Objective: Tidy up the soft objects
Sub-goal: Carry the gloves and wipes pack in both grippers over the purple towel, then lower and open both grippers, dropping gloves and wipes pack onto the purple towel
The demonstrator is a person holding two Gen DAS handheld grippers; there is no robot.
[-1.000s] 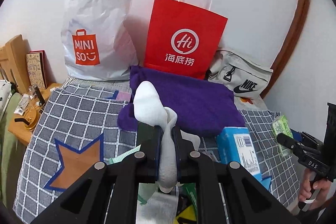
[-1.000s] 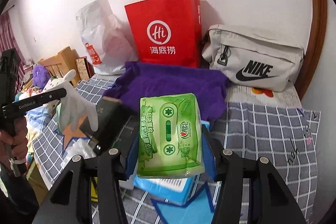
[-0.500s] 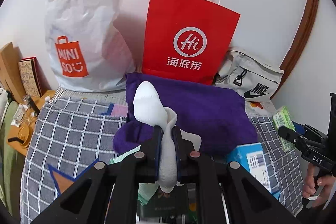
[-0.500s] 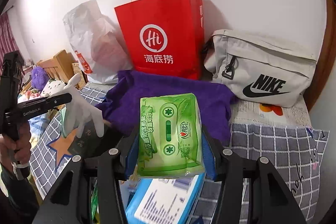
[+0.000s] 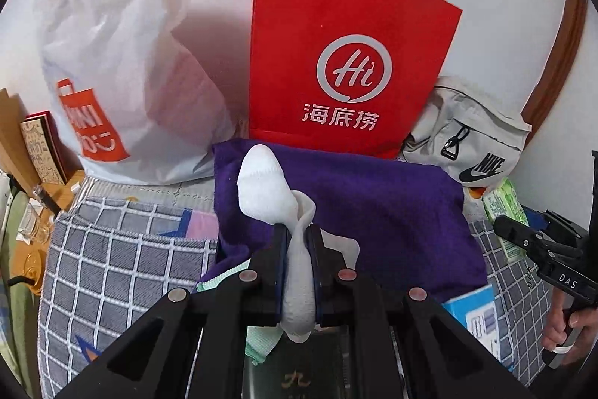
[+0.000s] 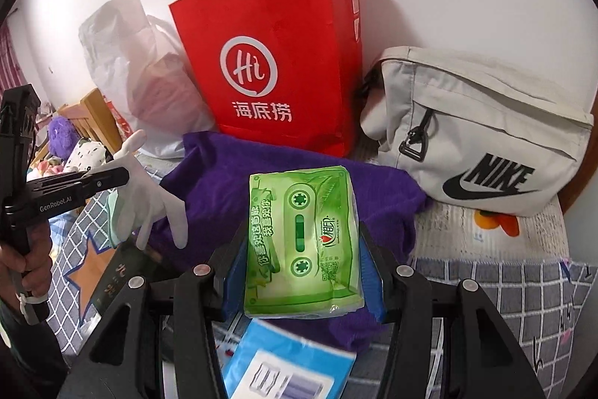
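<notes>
L gripper [image 5: 297, 272] clamped on white glove [image 5: 263, 189], R gripper [image 6: 302, 272] on green tissue pack [image 6: 302, 242] — red Haidilao bag [image 5: 347, 55] dead ahead, far side.

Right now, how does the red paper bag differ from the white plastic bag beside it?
The red paper bag stands stiff and flat-faced, with white string handles; the white plastic bag is crumpled and slumped. The red paper bag carries a white "Hi" circle logo; the white plastic bag carries an orange one. Both stand against the wall, behind the purple towel.
</notes>
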